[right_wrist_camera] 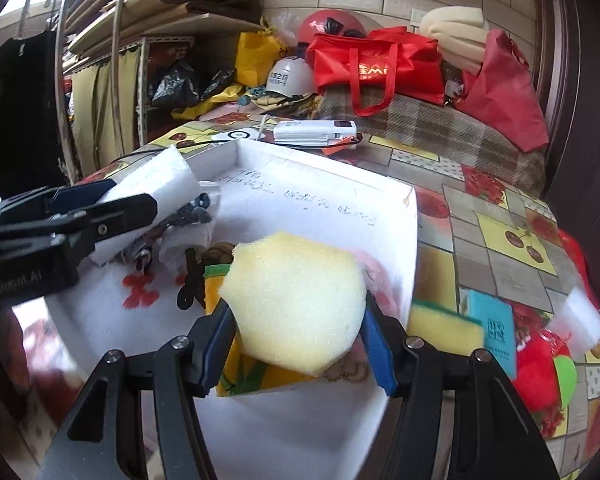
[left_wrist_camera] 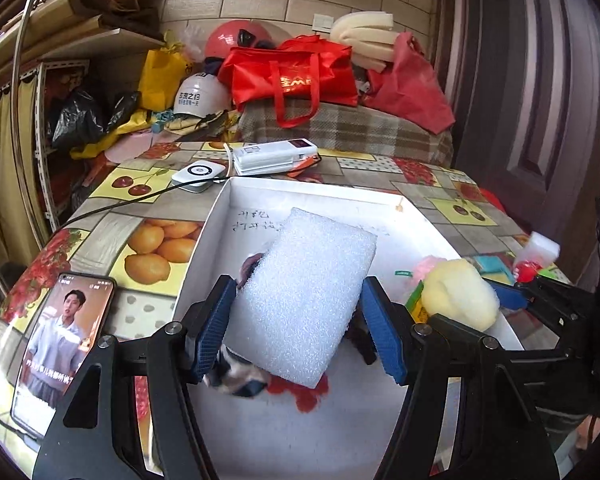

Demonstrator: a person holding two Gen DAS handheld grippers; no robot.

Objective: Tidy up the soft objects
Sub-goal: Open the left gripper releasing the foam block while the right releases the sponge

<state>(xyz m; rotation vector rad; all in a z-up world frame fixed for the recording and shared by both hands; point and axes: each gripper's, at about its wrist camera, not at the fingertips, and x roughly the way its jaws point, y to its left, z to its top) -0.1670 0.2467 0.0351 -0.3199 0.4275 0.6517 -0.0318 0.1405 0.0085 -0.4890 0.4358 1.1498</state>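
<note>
Held over the open white box (left_wrist_camera: 216, 220), a white foam block (left_wrist_camera: 308, 300) sits tilted between the blue pads of my left gripper (left_wrist_camera: 299, 294), which is shut on it. My right gripper (right_wrist_camera: 297, 308) is shut on a pale yellow sponge (right_wrist_camera: 300, 304) above the box's (right_wrist_camera: 414, 240) right half. In the left wrist view the yellow sponge (left_wrist_camera: 460, 296) and right gripper (left_wrist_camera: 504, 300) show at the right. In the right wrist view the left gripper (right_wrist_camera: 112, 196) with the white foam block (right_wrist_camera: 156, 180) shows at the left. Several cloths and soft pieces lie inside the box.
A lit phone (left_wrist_camera: 64, 340) lies left of the box; a power bank (left_wrist_camera: 276, 156), a white round device (left_wrist_camera: 198, 172) and a cable lie behind it. Right of the box are a green-yellow scouring sponge (right_wrist_camera: 444, 324), a teal booklet (right_wrist_camera: 496, 332), a red plush (right_wrist_camera: 540, 368) and white foam (right_wrist_camera: 580, 320).
</note>
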